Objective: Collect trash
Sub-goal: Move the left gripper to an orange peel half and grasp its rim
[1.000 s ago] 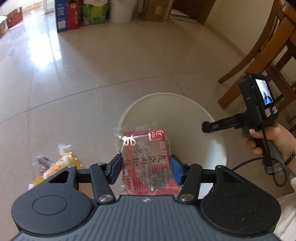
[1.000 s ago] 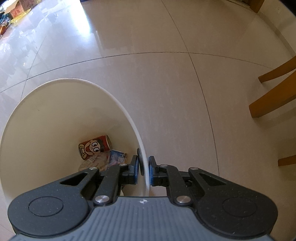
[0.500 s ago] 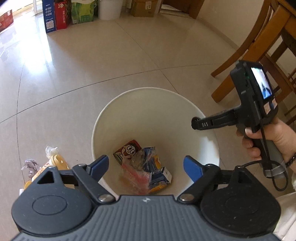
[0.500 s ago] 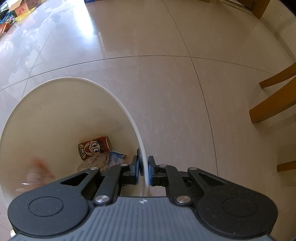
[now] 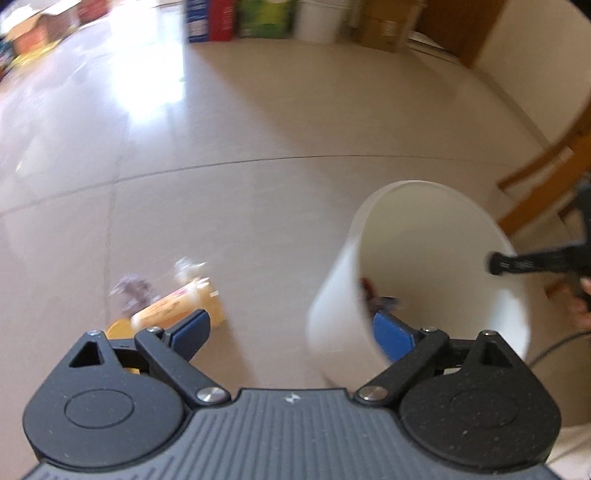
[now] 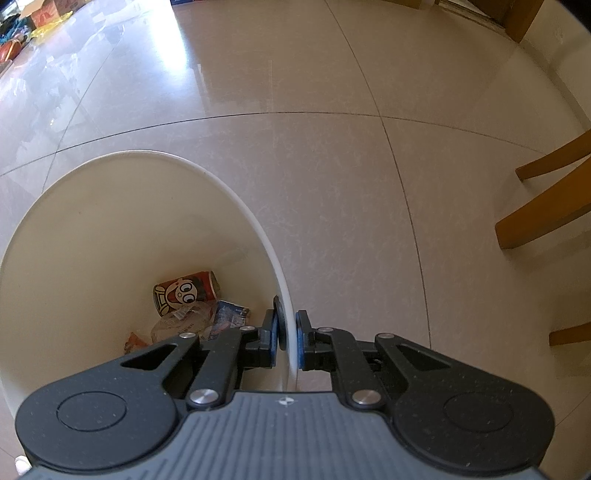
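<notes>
The left tool (image 5: 290, 332) hung with its jaws opening wide and nothing between them, its blue pads (image 5: 194, 326) spread over bare floor (image 5: 258, 206). The right tool (image 6: 287, 341) was clenched on the rim of the white bin (image 6: 255, 221), one pad inside the wall and one outside. Down in the bin lay the collected trash: a red cartoon can (image 6: 186, 290) on its side, a crumpled clear wrapper (image 6: 181, 323) just in front of it, and a dark blue packet (image 6: 231, 314) beside that.

In the left wrist view the bin (image 5: 332, 310) stood to the right of the open jaws. On the floor to the left, just beyond the left pad, lay a yellow-orange bottle (image 5: 177, 306) on its side, with a blurred purplish scrap (image 5: 131, 291) near it. Wooden chair legs (image 6: 543, 218) stood further off at the right. Boxes (image 5: 210, 20) lined the far wall, too smeared to read.
</notes>
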`<move>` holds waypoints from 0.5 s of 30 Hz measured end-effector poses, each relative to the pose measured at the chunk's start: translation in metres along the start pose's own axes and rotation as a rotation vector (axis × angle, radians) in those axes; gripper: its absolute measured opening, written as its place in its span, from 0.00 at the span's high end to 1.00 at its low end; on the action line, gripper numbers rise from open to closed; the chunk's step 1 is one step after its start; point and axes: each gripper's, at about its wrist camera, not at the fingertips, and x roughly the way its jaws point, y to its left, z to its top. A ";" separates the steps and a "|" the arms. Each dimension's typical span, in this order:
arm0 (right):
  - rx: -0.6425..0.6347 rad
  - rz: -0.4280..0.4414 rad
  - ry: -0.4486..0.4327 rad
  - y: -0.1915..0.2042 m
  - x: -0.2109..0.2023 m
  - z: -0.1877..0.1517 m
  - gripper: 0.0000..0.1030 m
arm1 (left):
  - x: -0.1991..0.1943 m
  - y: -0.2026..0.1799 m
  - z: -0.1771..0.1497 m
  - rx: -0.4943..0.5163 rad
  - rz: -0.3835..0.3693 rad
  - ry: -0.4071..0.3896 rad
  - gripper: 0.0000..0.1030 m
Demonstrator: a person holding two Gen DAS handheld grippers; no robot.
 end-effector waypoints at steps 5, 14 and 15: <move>-0.015 -0.014 -0.005 0.003 0.000 0.000 0.88 | 0.021 0.053 -0.019 -0.124 0.066 0.018 0.08; -0.012 -0.025 -0.002 0.006 0.001 0.000 0.87 | 0.093 0.130 -0.069 -0.400 0.078 0.128 0.08; -0.011 -0.025 -0.001 0.005 0.001 0.000 0.87 | 0.100 0.135 -0.075 -0.420 0.074 0.147 0.08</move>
